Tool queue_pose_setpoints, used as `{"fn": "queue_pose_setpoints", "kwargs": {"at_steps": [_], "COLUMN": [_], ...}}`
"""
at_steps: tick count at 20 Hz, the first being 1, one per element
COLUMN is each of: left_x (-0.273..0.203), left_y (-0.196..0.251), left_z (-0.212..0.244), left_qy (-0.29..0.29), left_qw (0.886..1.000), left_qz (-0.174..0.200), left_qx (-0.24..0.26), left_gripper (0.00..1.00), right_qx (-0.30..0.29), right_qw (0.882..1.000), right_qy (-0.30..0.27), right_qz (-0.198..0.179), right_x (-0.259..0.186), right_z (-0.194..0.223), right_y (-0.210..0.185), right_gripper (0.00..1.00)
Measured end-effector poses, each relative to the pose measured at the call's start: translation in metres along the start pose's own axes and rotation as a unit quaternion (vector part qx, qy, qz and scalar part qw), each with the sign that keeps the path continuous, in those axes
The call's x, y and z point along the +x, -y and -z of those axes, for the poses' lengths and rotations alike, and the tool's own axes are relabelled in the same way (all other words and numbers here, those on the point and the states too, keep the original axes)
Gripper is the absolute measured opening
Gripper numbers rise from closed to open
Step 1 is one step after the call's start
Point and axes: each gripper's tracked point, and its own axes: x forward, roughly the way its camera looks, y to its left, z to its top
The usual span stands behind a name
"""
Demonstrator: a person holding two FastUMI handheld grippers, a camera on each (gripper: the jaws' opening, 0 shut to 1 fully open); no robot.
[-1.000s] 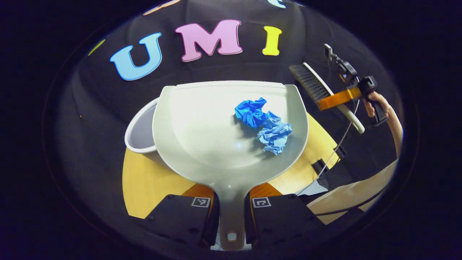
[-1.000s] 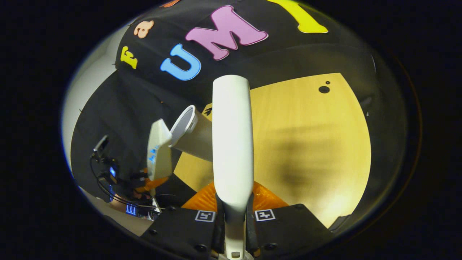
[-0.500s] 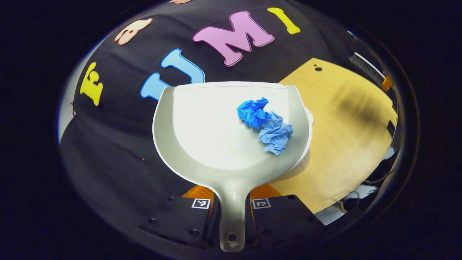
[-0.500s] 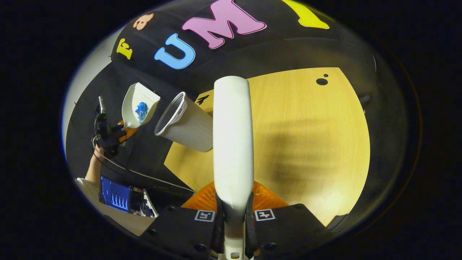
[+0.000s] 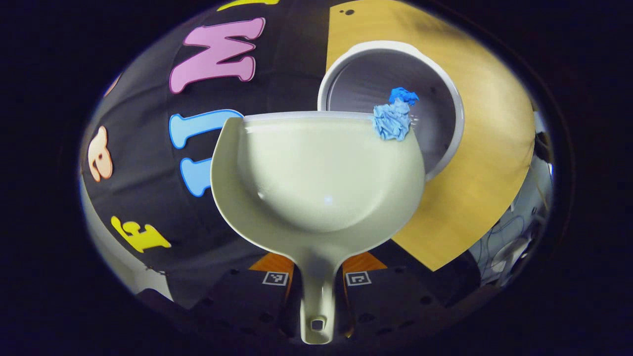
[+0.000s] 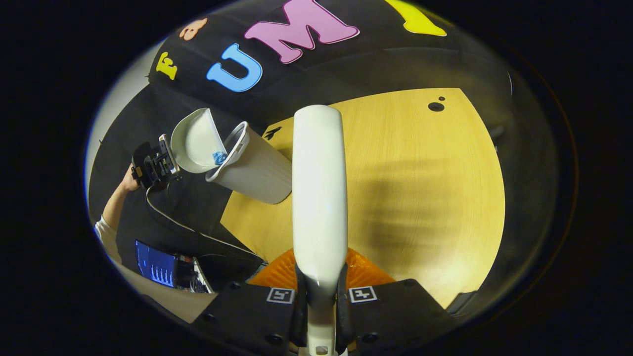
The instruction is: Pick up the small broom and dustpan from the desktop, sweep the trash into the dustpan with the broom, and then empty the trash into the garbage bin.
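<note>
Left gripper view: left tool [image 5: 316, 291] clenching tipped dustpan [image 5: 316, 183], blue trash [image 5: 394, 118] sliding into bin [image 5: 445, 123]; right tool [image 6: 319, 301] grips broom [image 6: 317, 198]; nearly done.

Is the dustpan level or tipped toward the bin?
Tipped. In the right gripper view the dustpan slants down to the bin; the blue paper sits at its lip over the opening.

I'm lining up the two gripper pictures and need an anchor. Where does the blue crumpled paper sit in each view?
Left gripper view: the blue crumpled paper is right of centre near the top, at the front lip of the dustpan, over the garbage bin opening.
Right gripper view: a small blue speck at left, where the tilted dustpan meets the bin's rim.
Shared landmark: the garbage bin.
</note>
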Motion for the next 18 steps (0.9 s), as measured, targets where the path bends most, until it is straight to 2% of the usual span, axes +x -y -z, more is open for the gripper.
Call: {"fn": "queue_pose_setpoints", "kwargs": {"at_steps": [2,4,5,8,10,12,13,16,18], "left_x": [-0.002,-0.005,-0.006,-0.006,-0.009,-0.008,-0.010,-0.025,-0.041], "left_y": [0.000,0.004,0.007,0.008,0.007,0.009,0.013,0.036,0.051], "left_z": [-0.002,-0.009,-0.011,-0.021,-0.030,-0.043,-0.052,-0.103,-0.149], "left_qy": [0.004,0.027,0.043,0.075,0.106,0.138,0.156,0.218,0.257], "left_qw": [0.999,0.997,0.997,0.993,0.981,0.962,0.948,0.892,0.857], "left_qz": [-0.032,-0.055,-0.051,-0.008,-0.024,-0.040,-0.038,0.021,0.072], "left_qx": [0.040,0.052,0.030,-0.087,-0.158,-0.231,-0.273,-0.395,-0.442], "left_gripper": [0.26,0.26,0.26,0.26,0.25,0.25,0.25,0.25,0.25], "right_qx": [0.011,0.016,0.013,0.007,0.004,-0.006,-0.015,-0.035,-0.046], "right_qw": [1.000,1.000,1.000,1.000,1.000,0.999,0.999,0.993,0.989], "right_qy": [-0.001,0.000,0.000,-0.002,0.004,0.028,0.048,0.107,0.134], "right_qz": [-0.001,0.005,0.009,0.006,0.008,0.021,0.021,0.020,0.039], "right_x": [0.000,0.000,-0.001,-0.002,-0.004,-0.012,-0.018,-0.036,-0.043], "right_z": [0.004,0.006,0.006,0.007,0.000,-0.018,-0.031,-0.072,-0.093], "right_y": [0.003,0.008,0.009,0.004,-0.001,-0.007,-0.016,-0.041,-0.046], "right_gripper": [0.25,0.25,0.25,0.25,0.25,0.25,0.25,0.25,0.25]}}
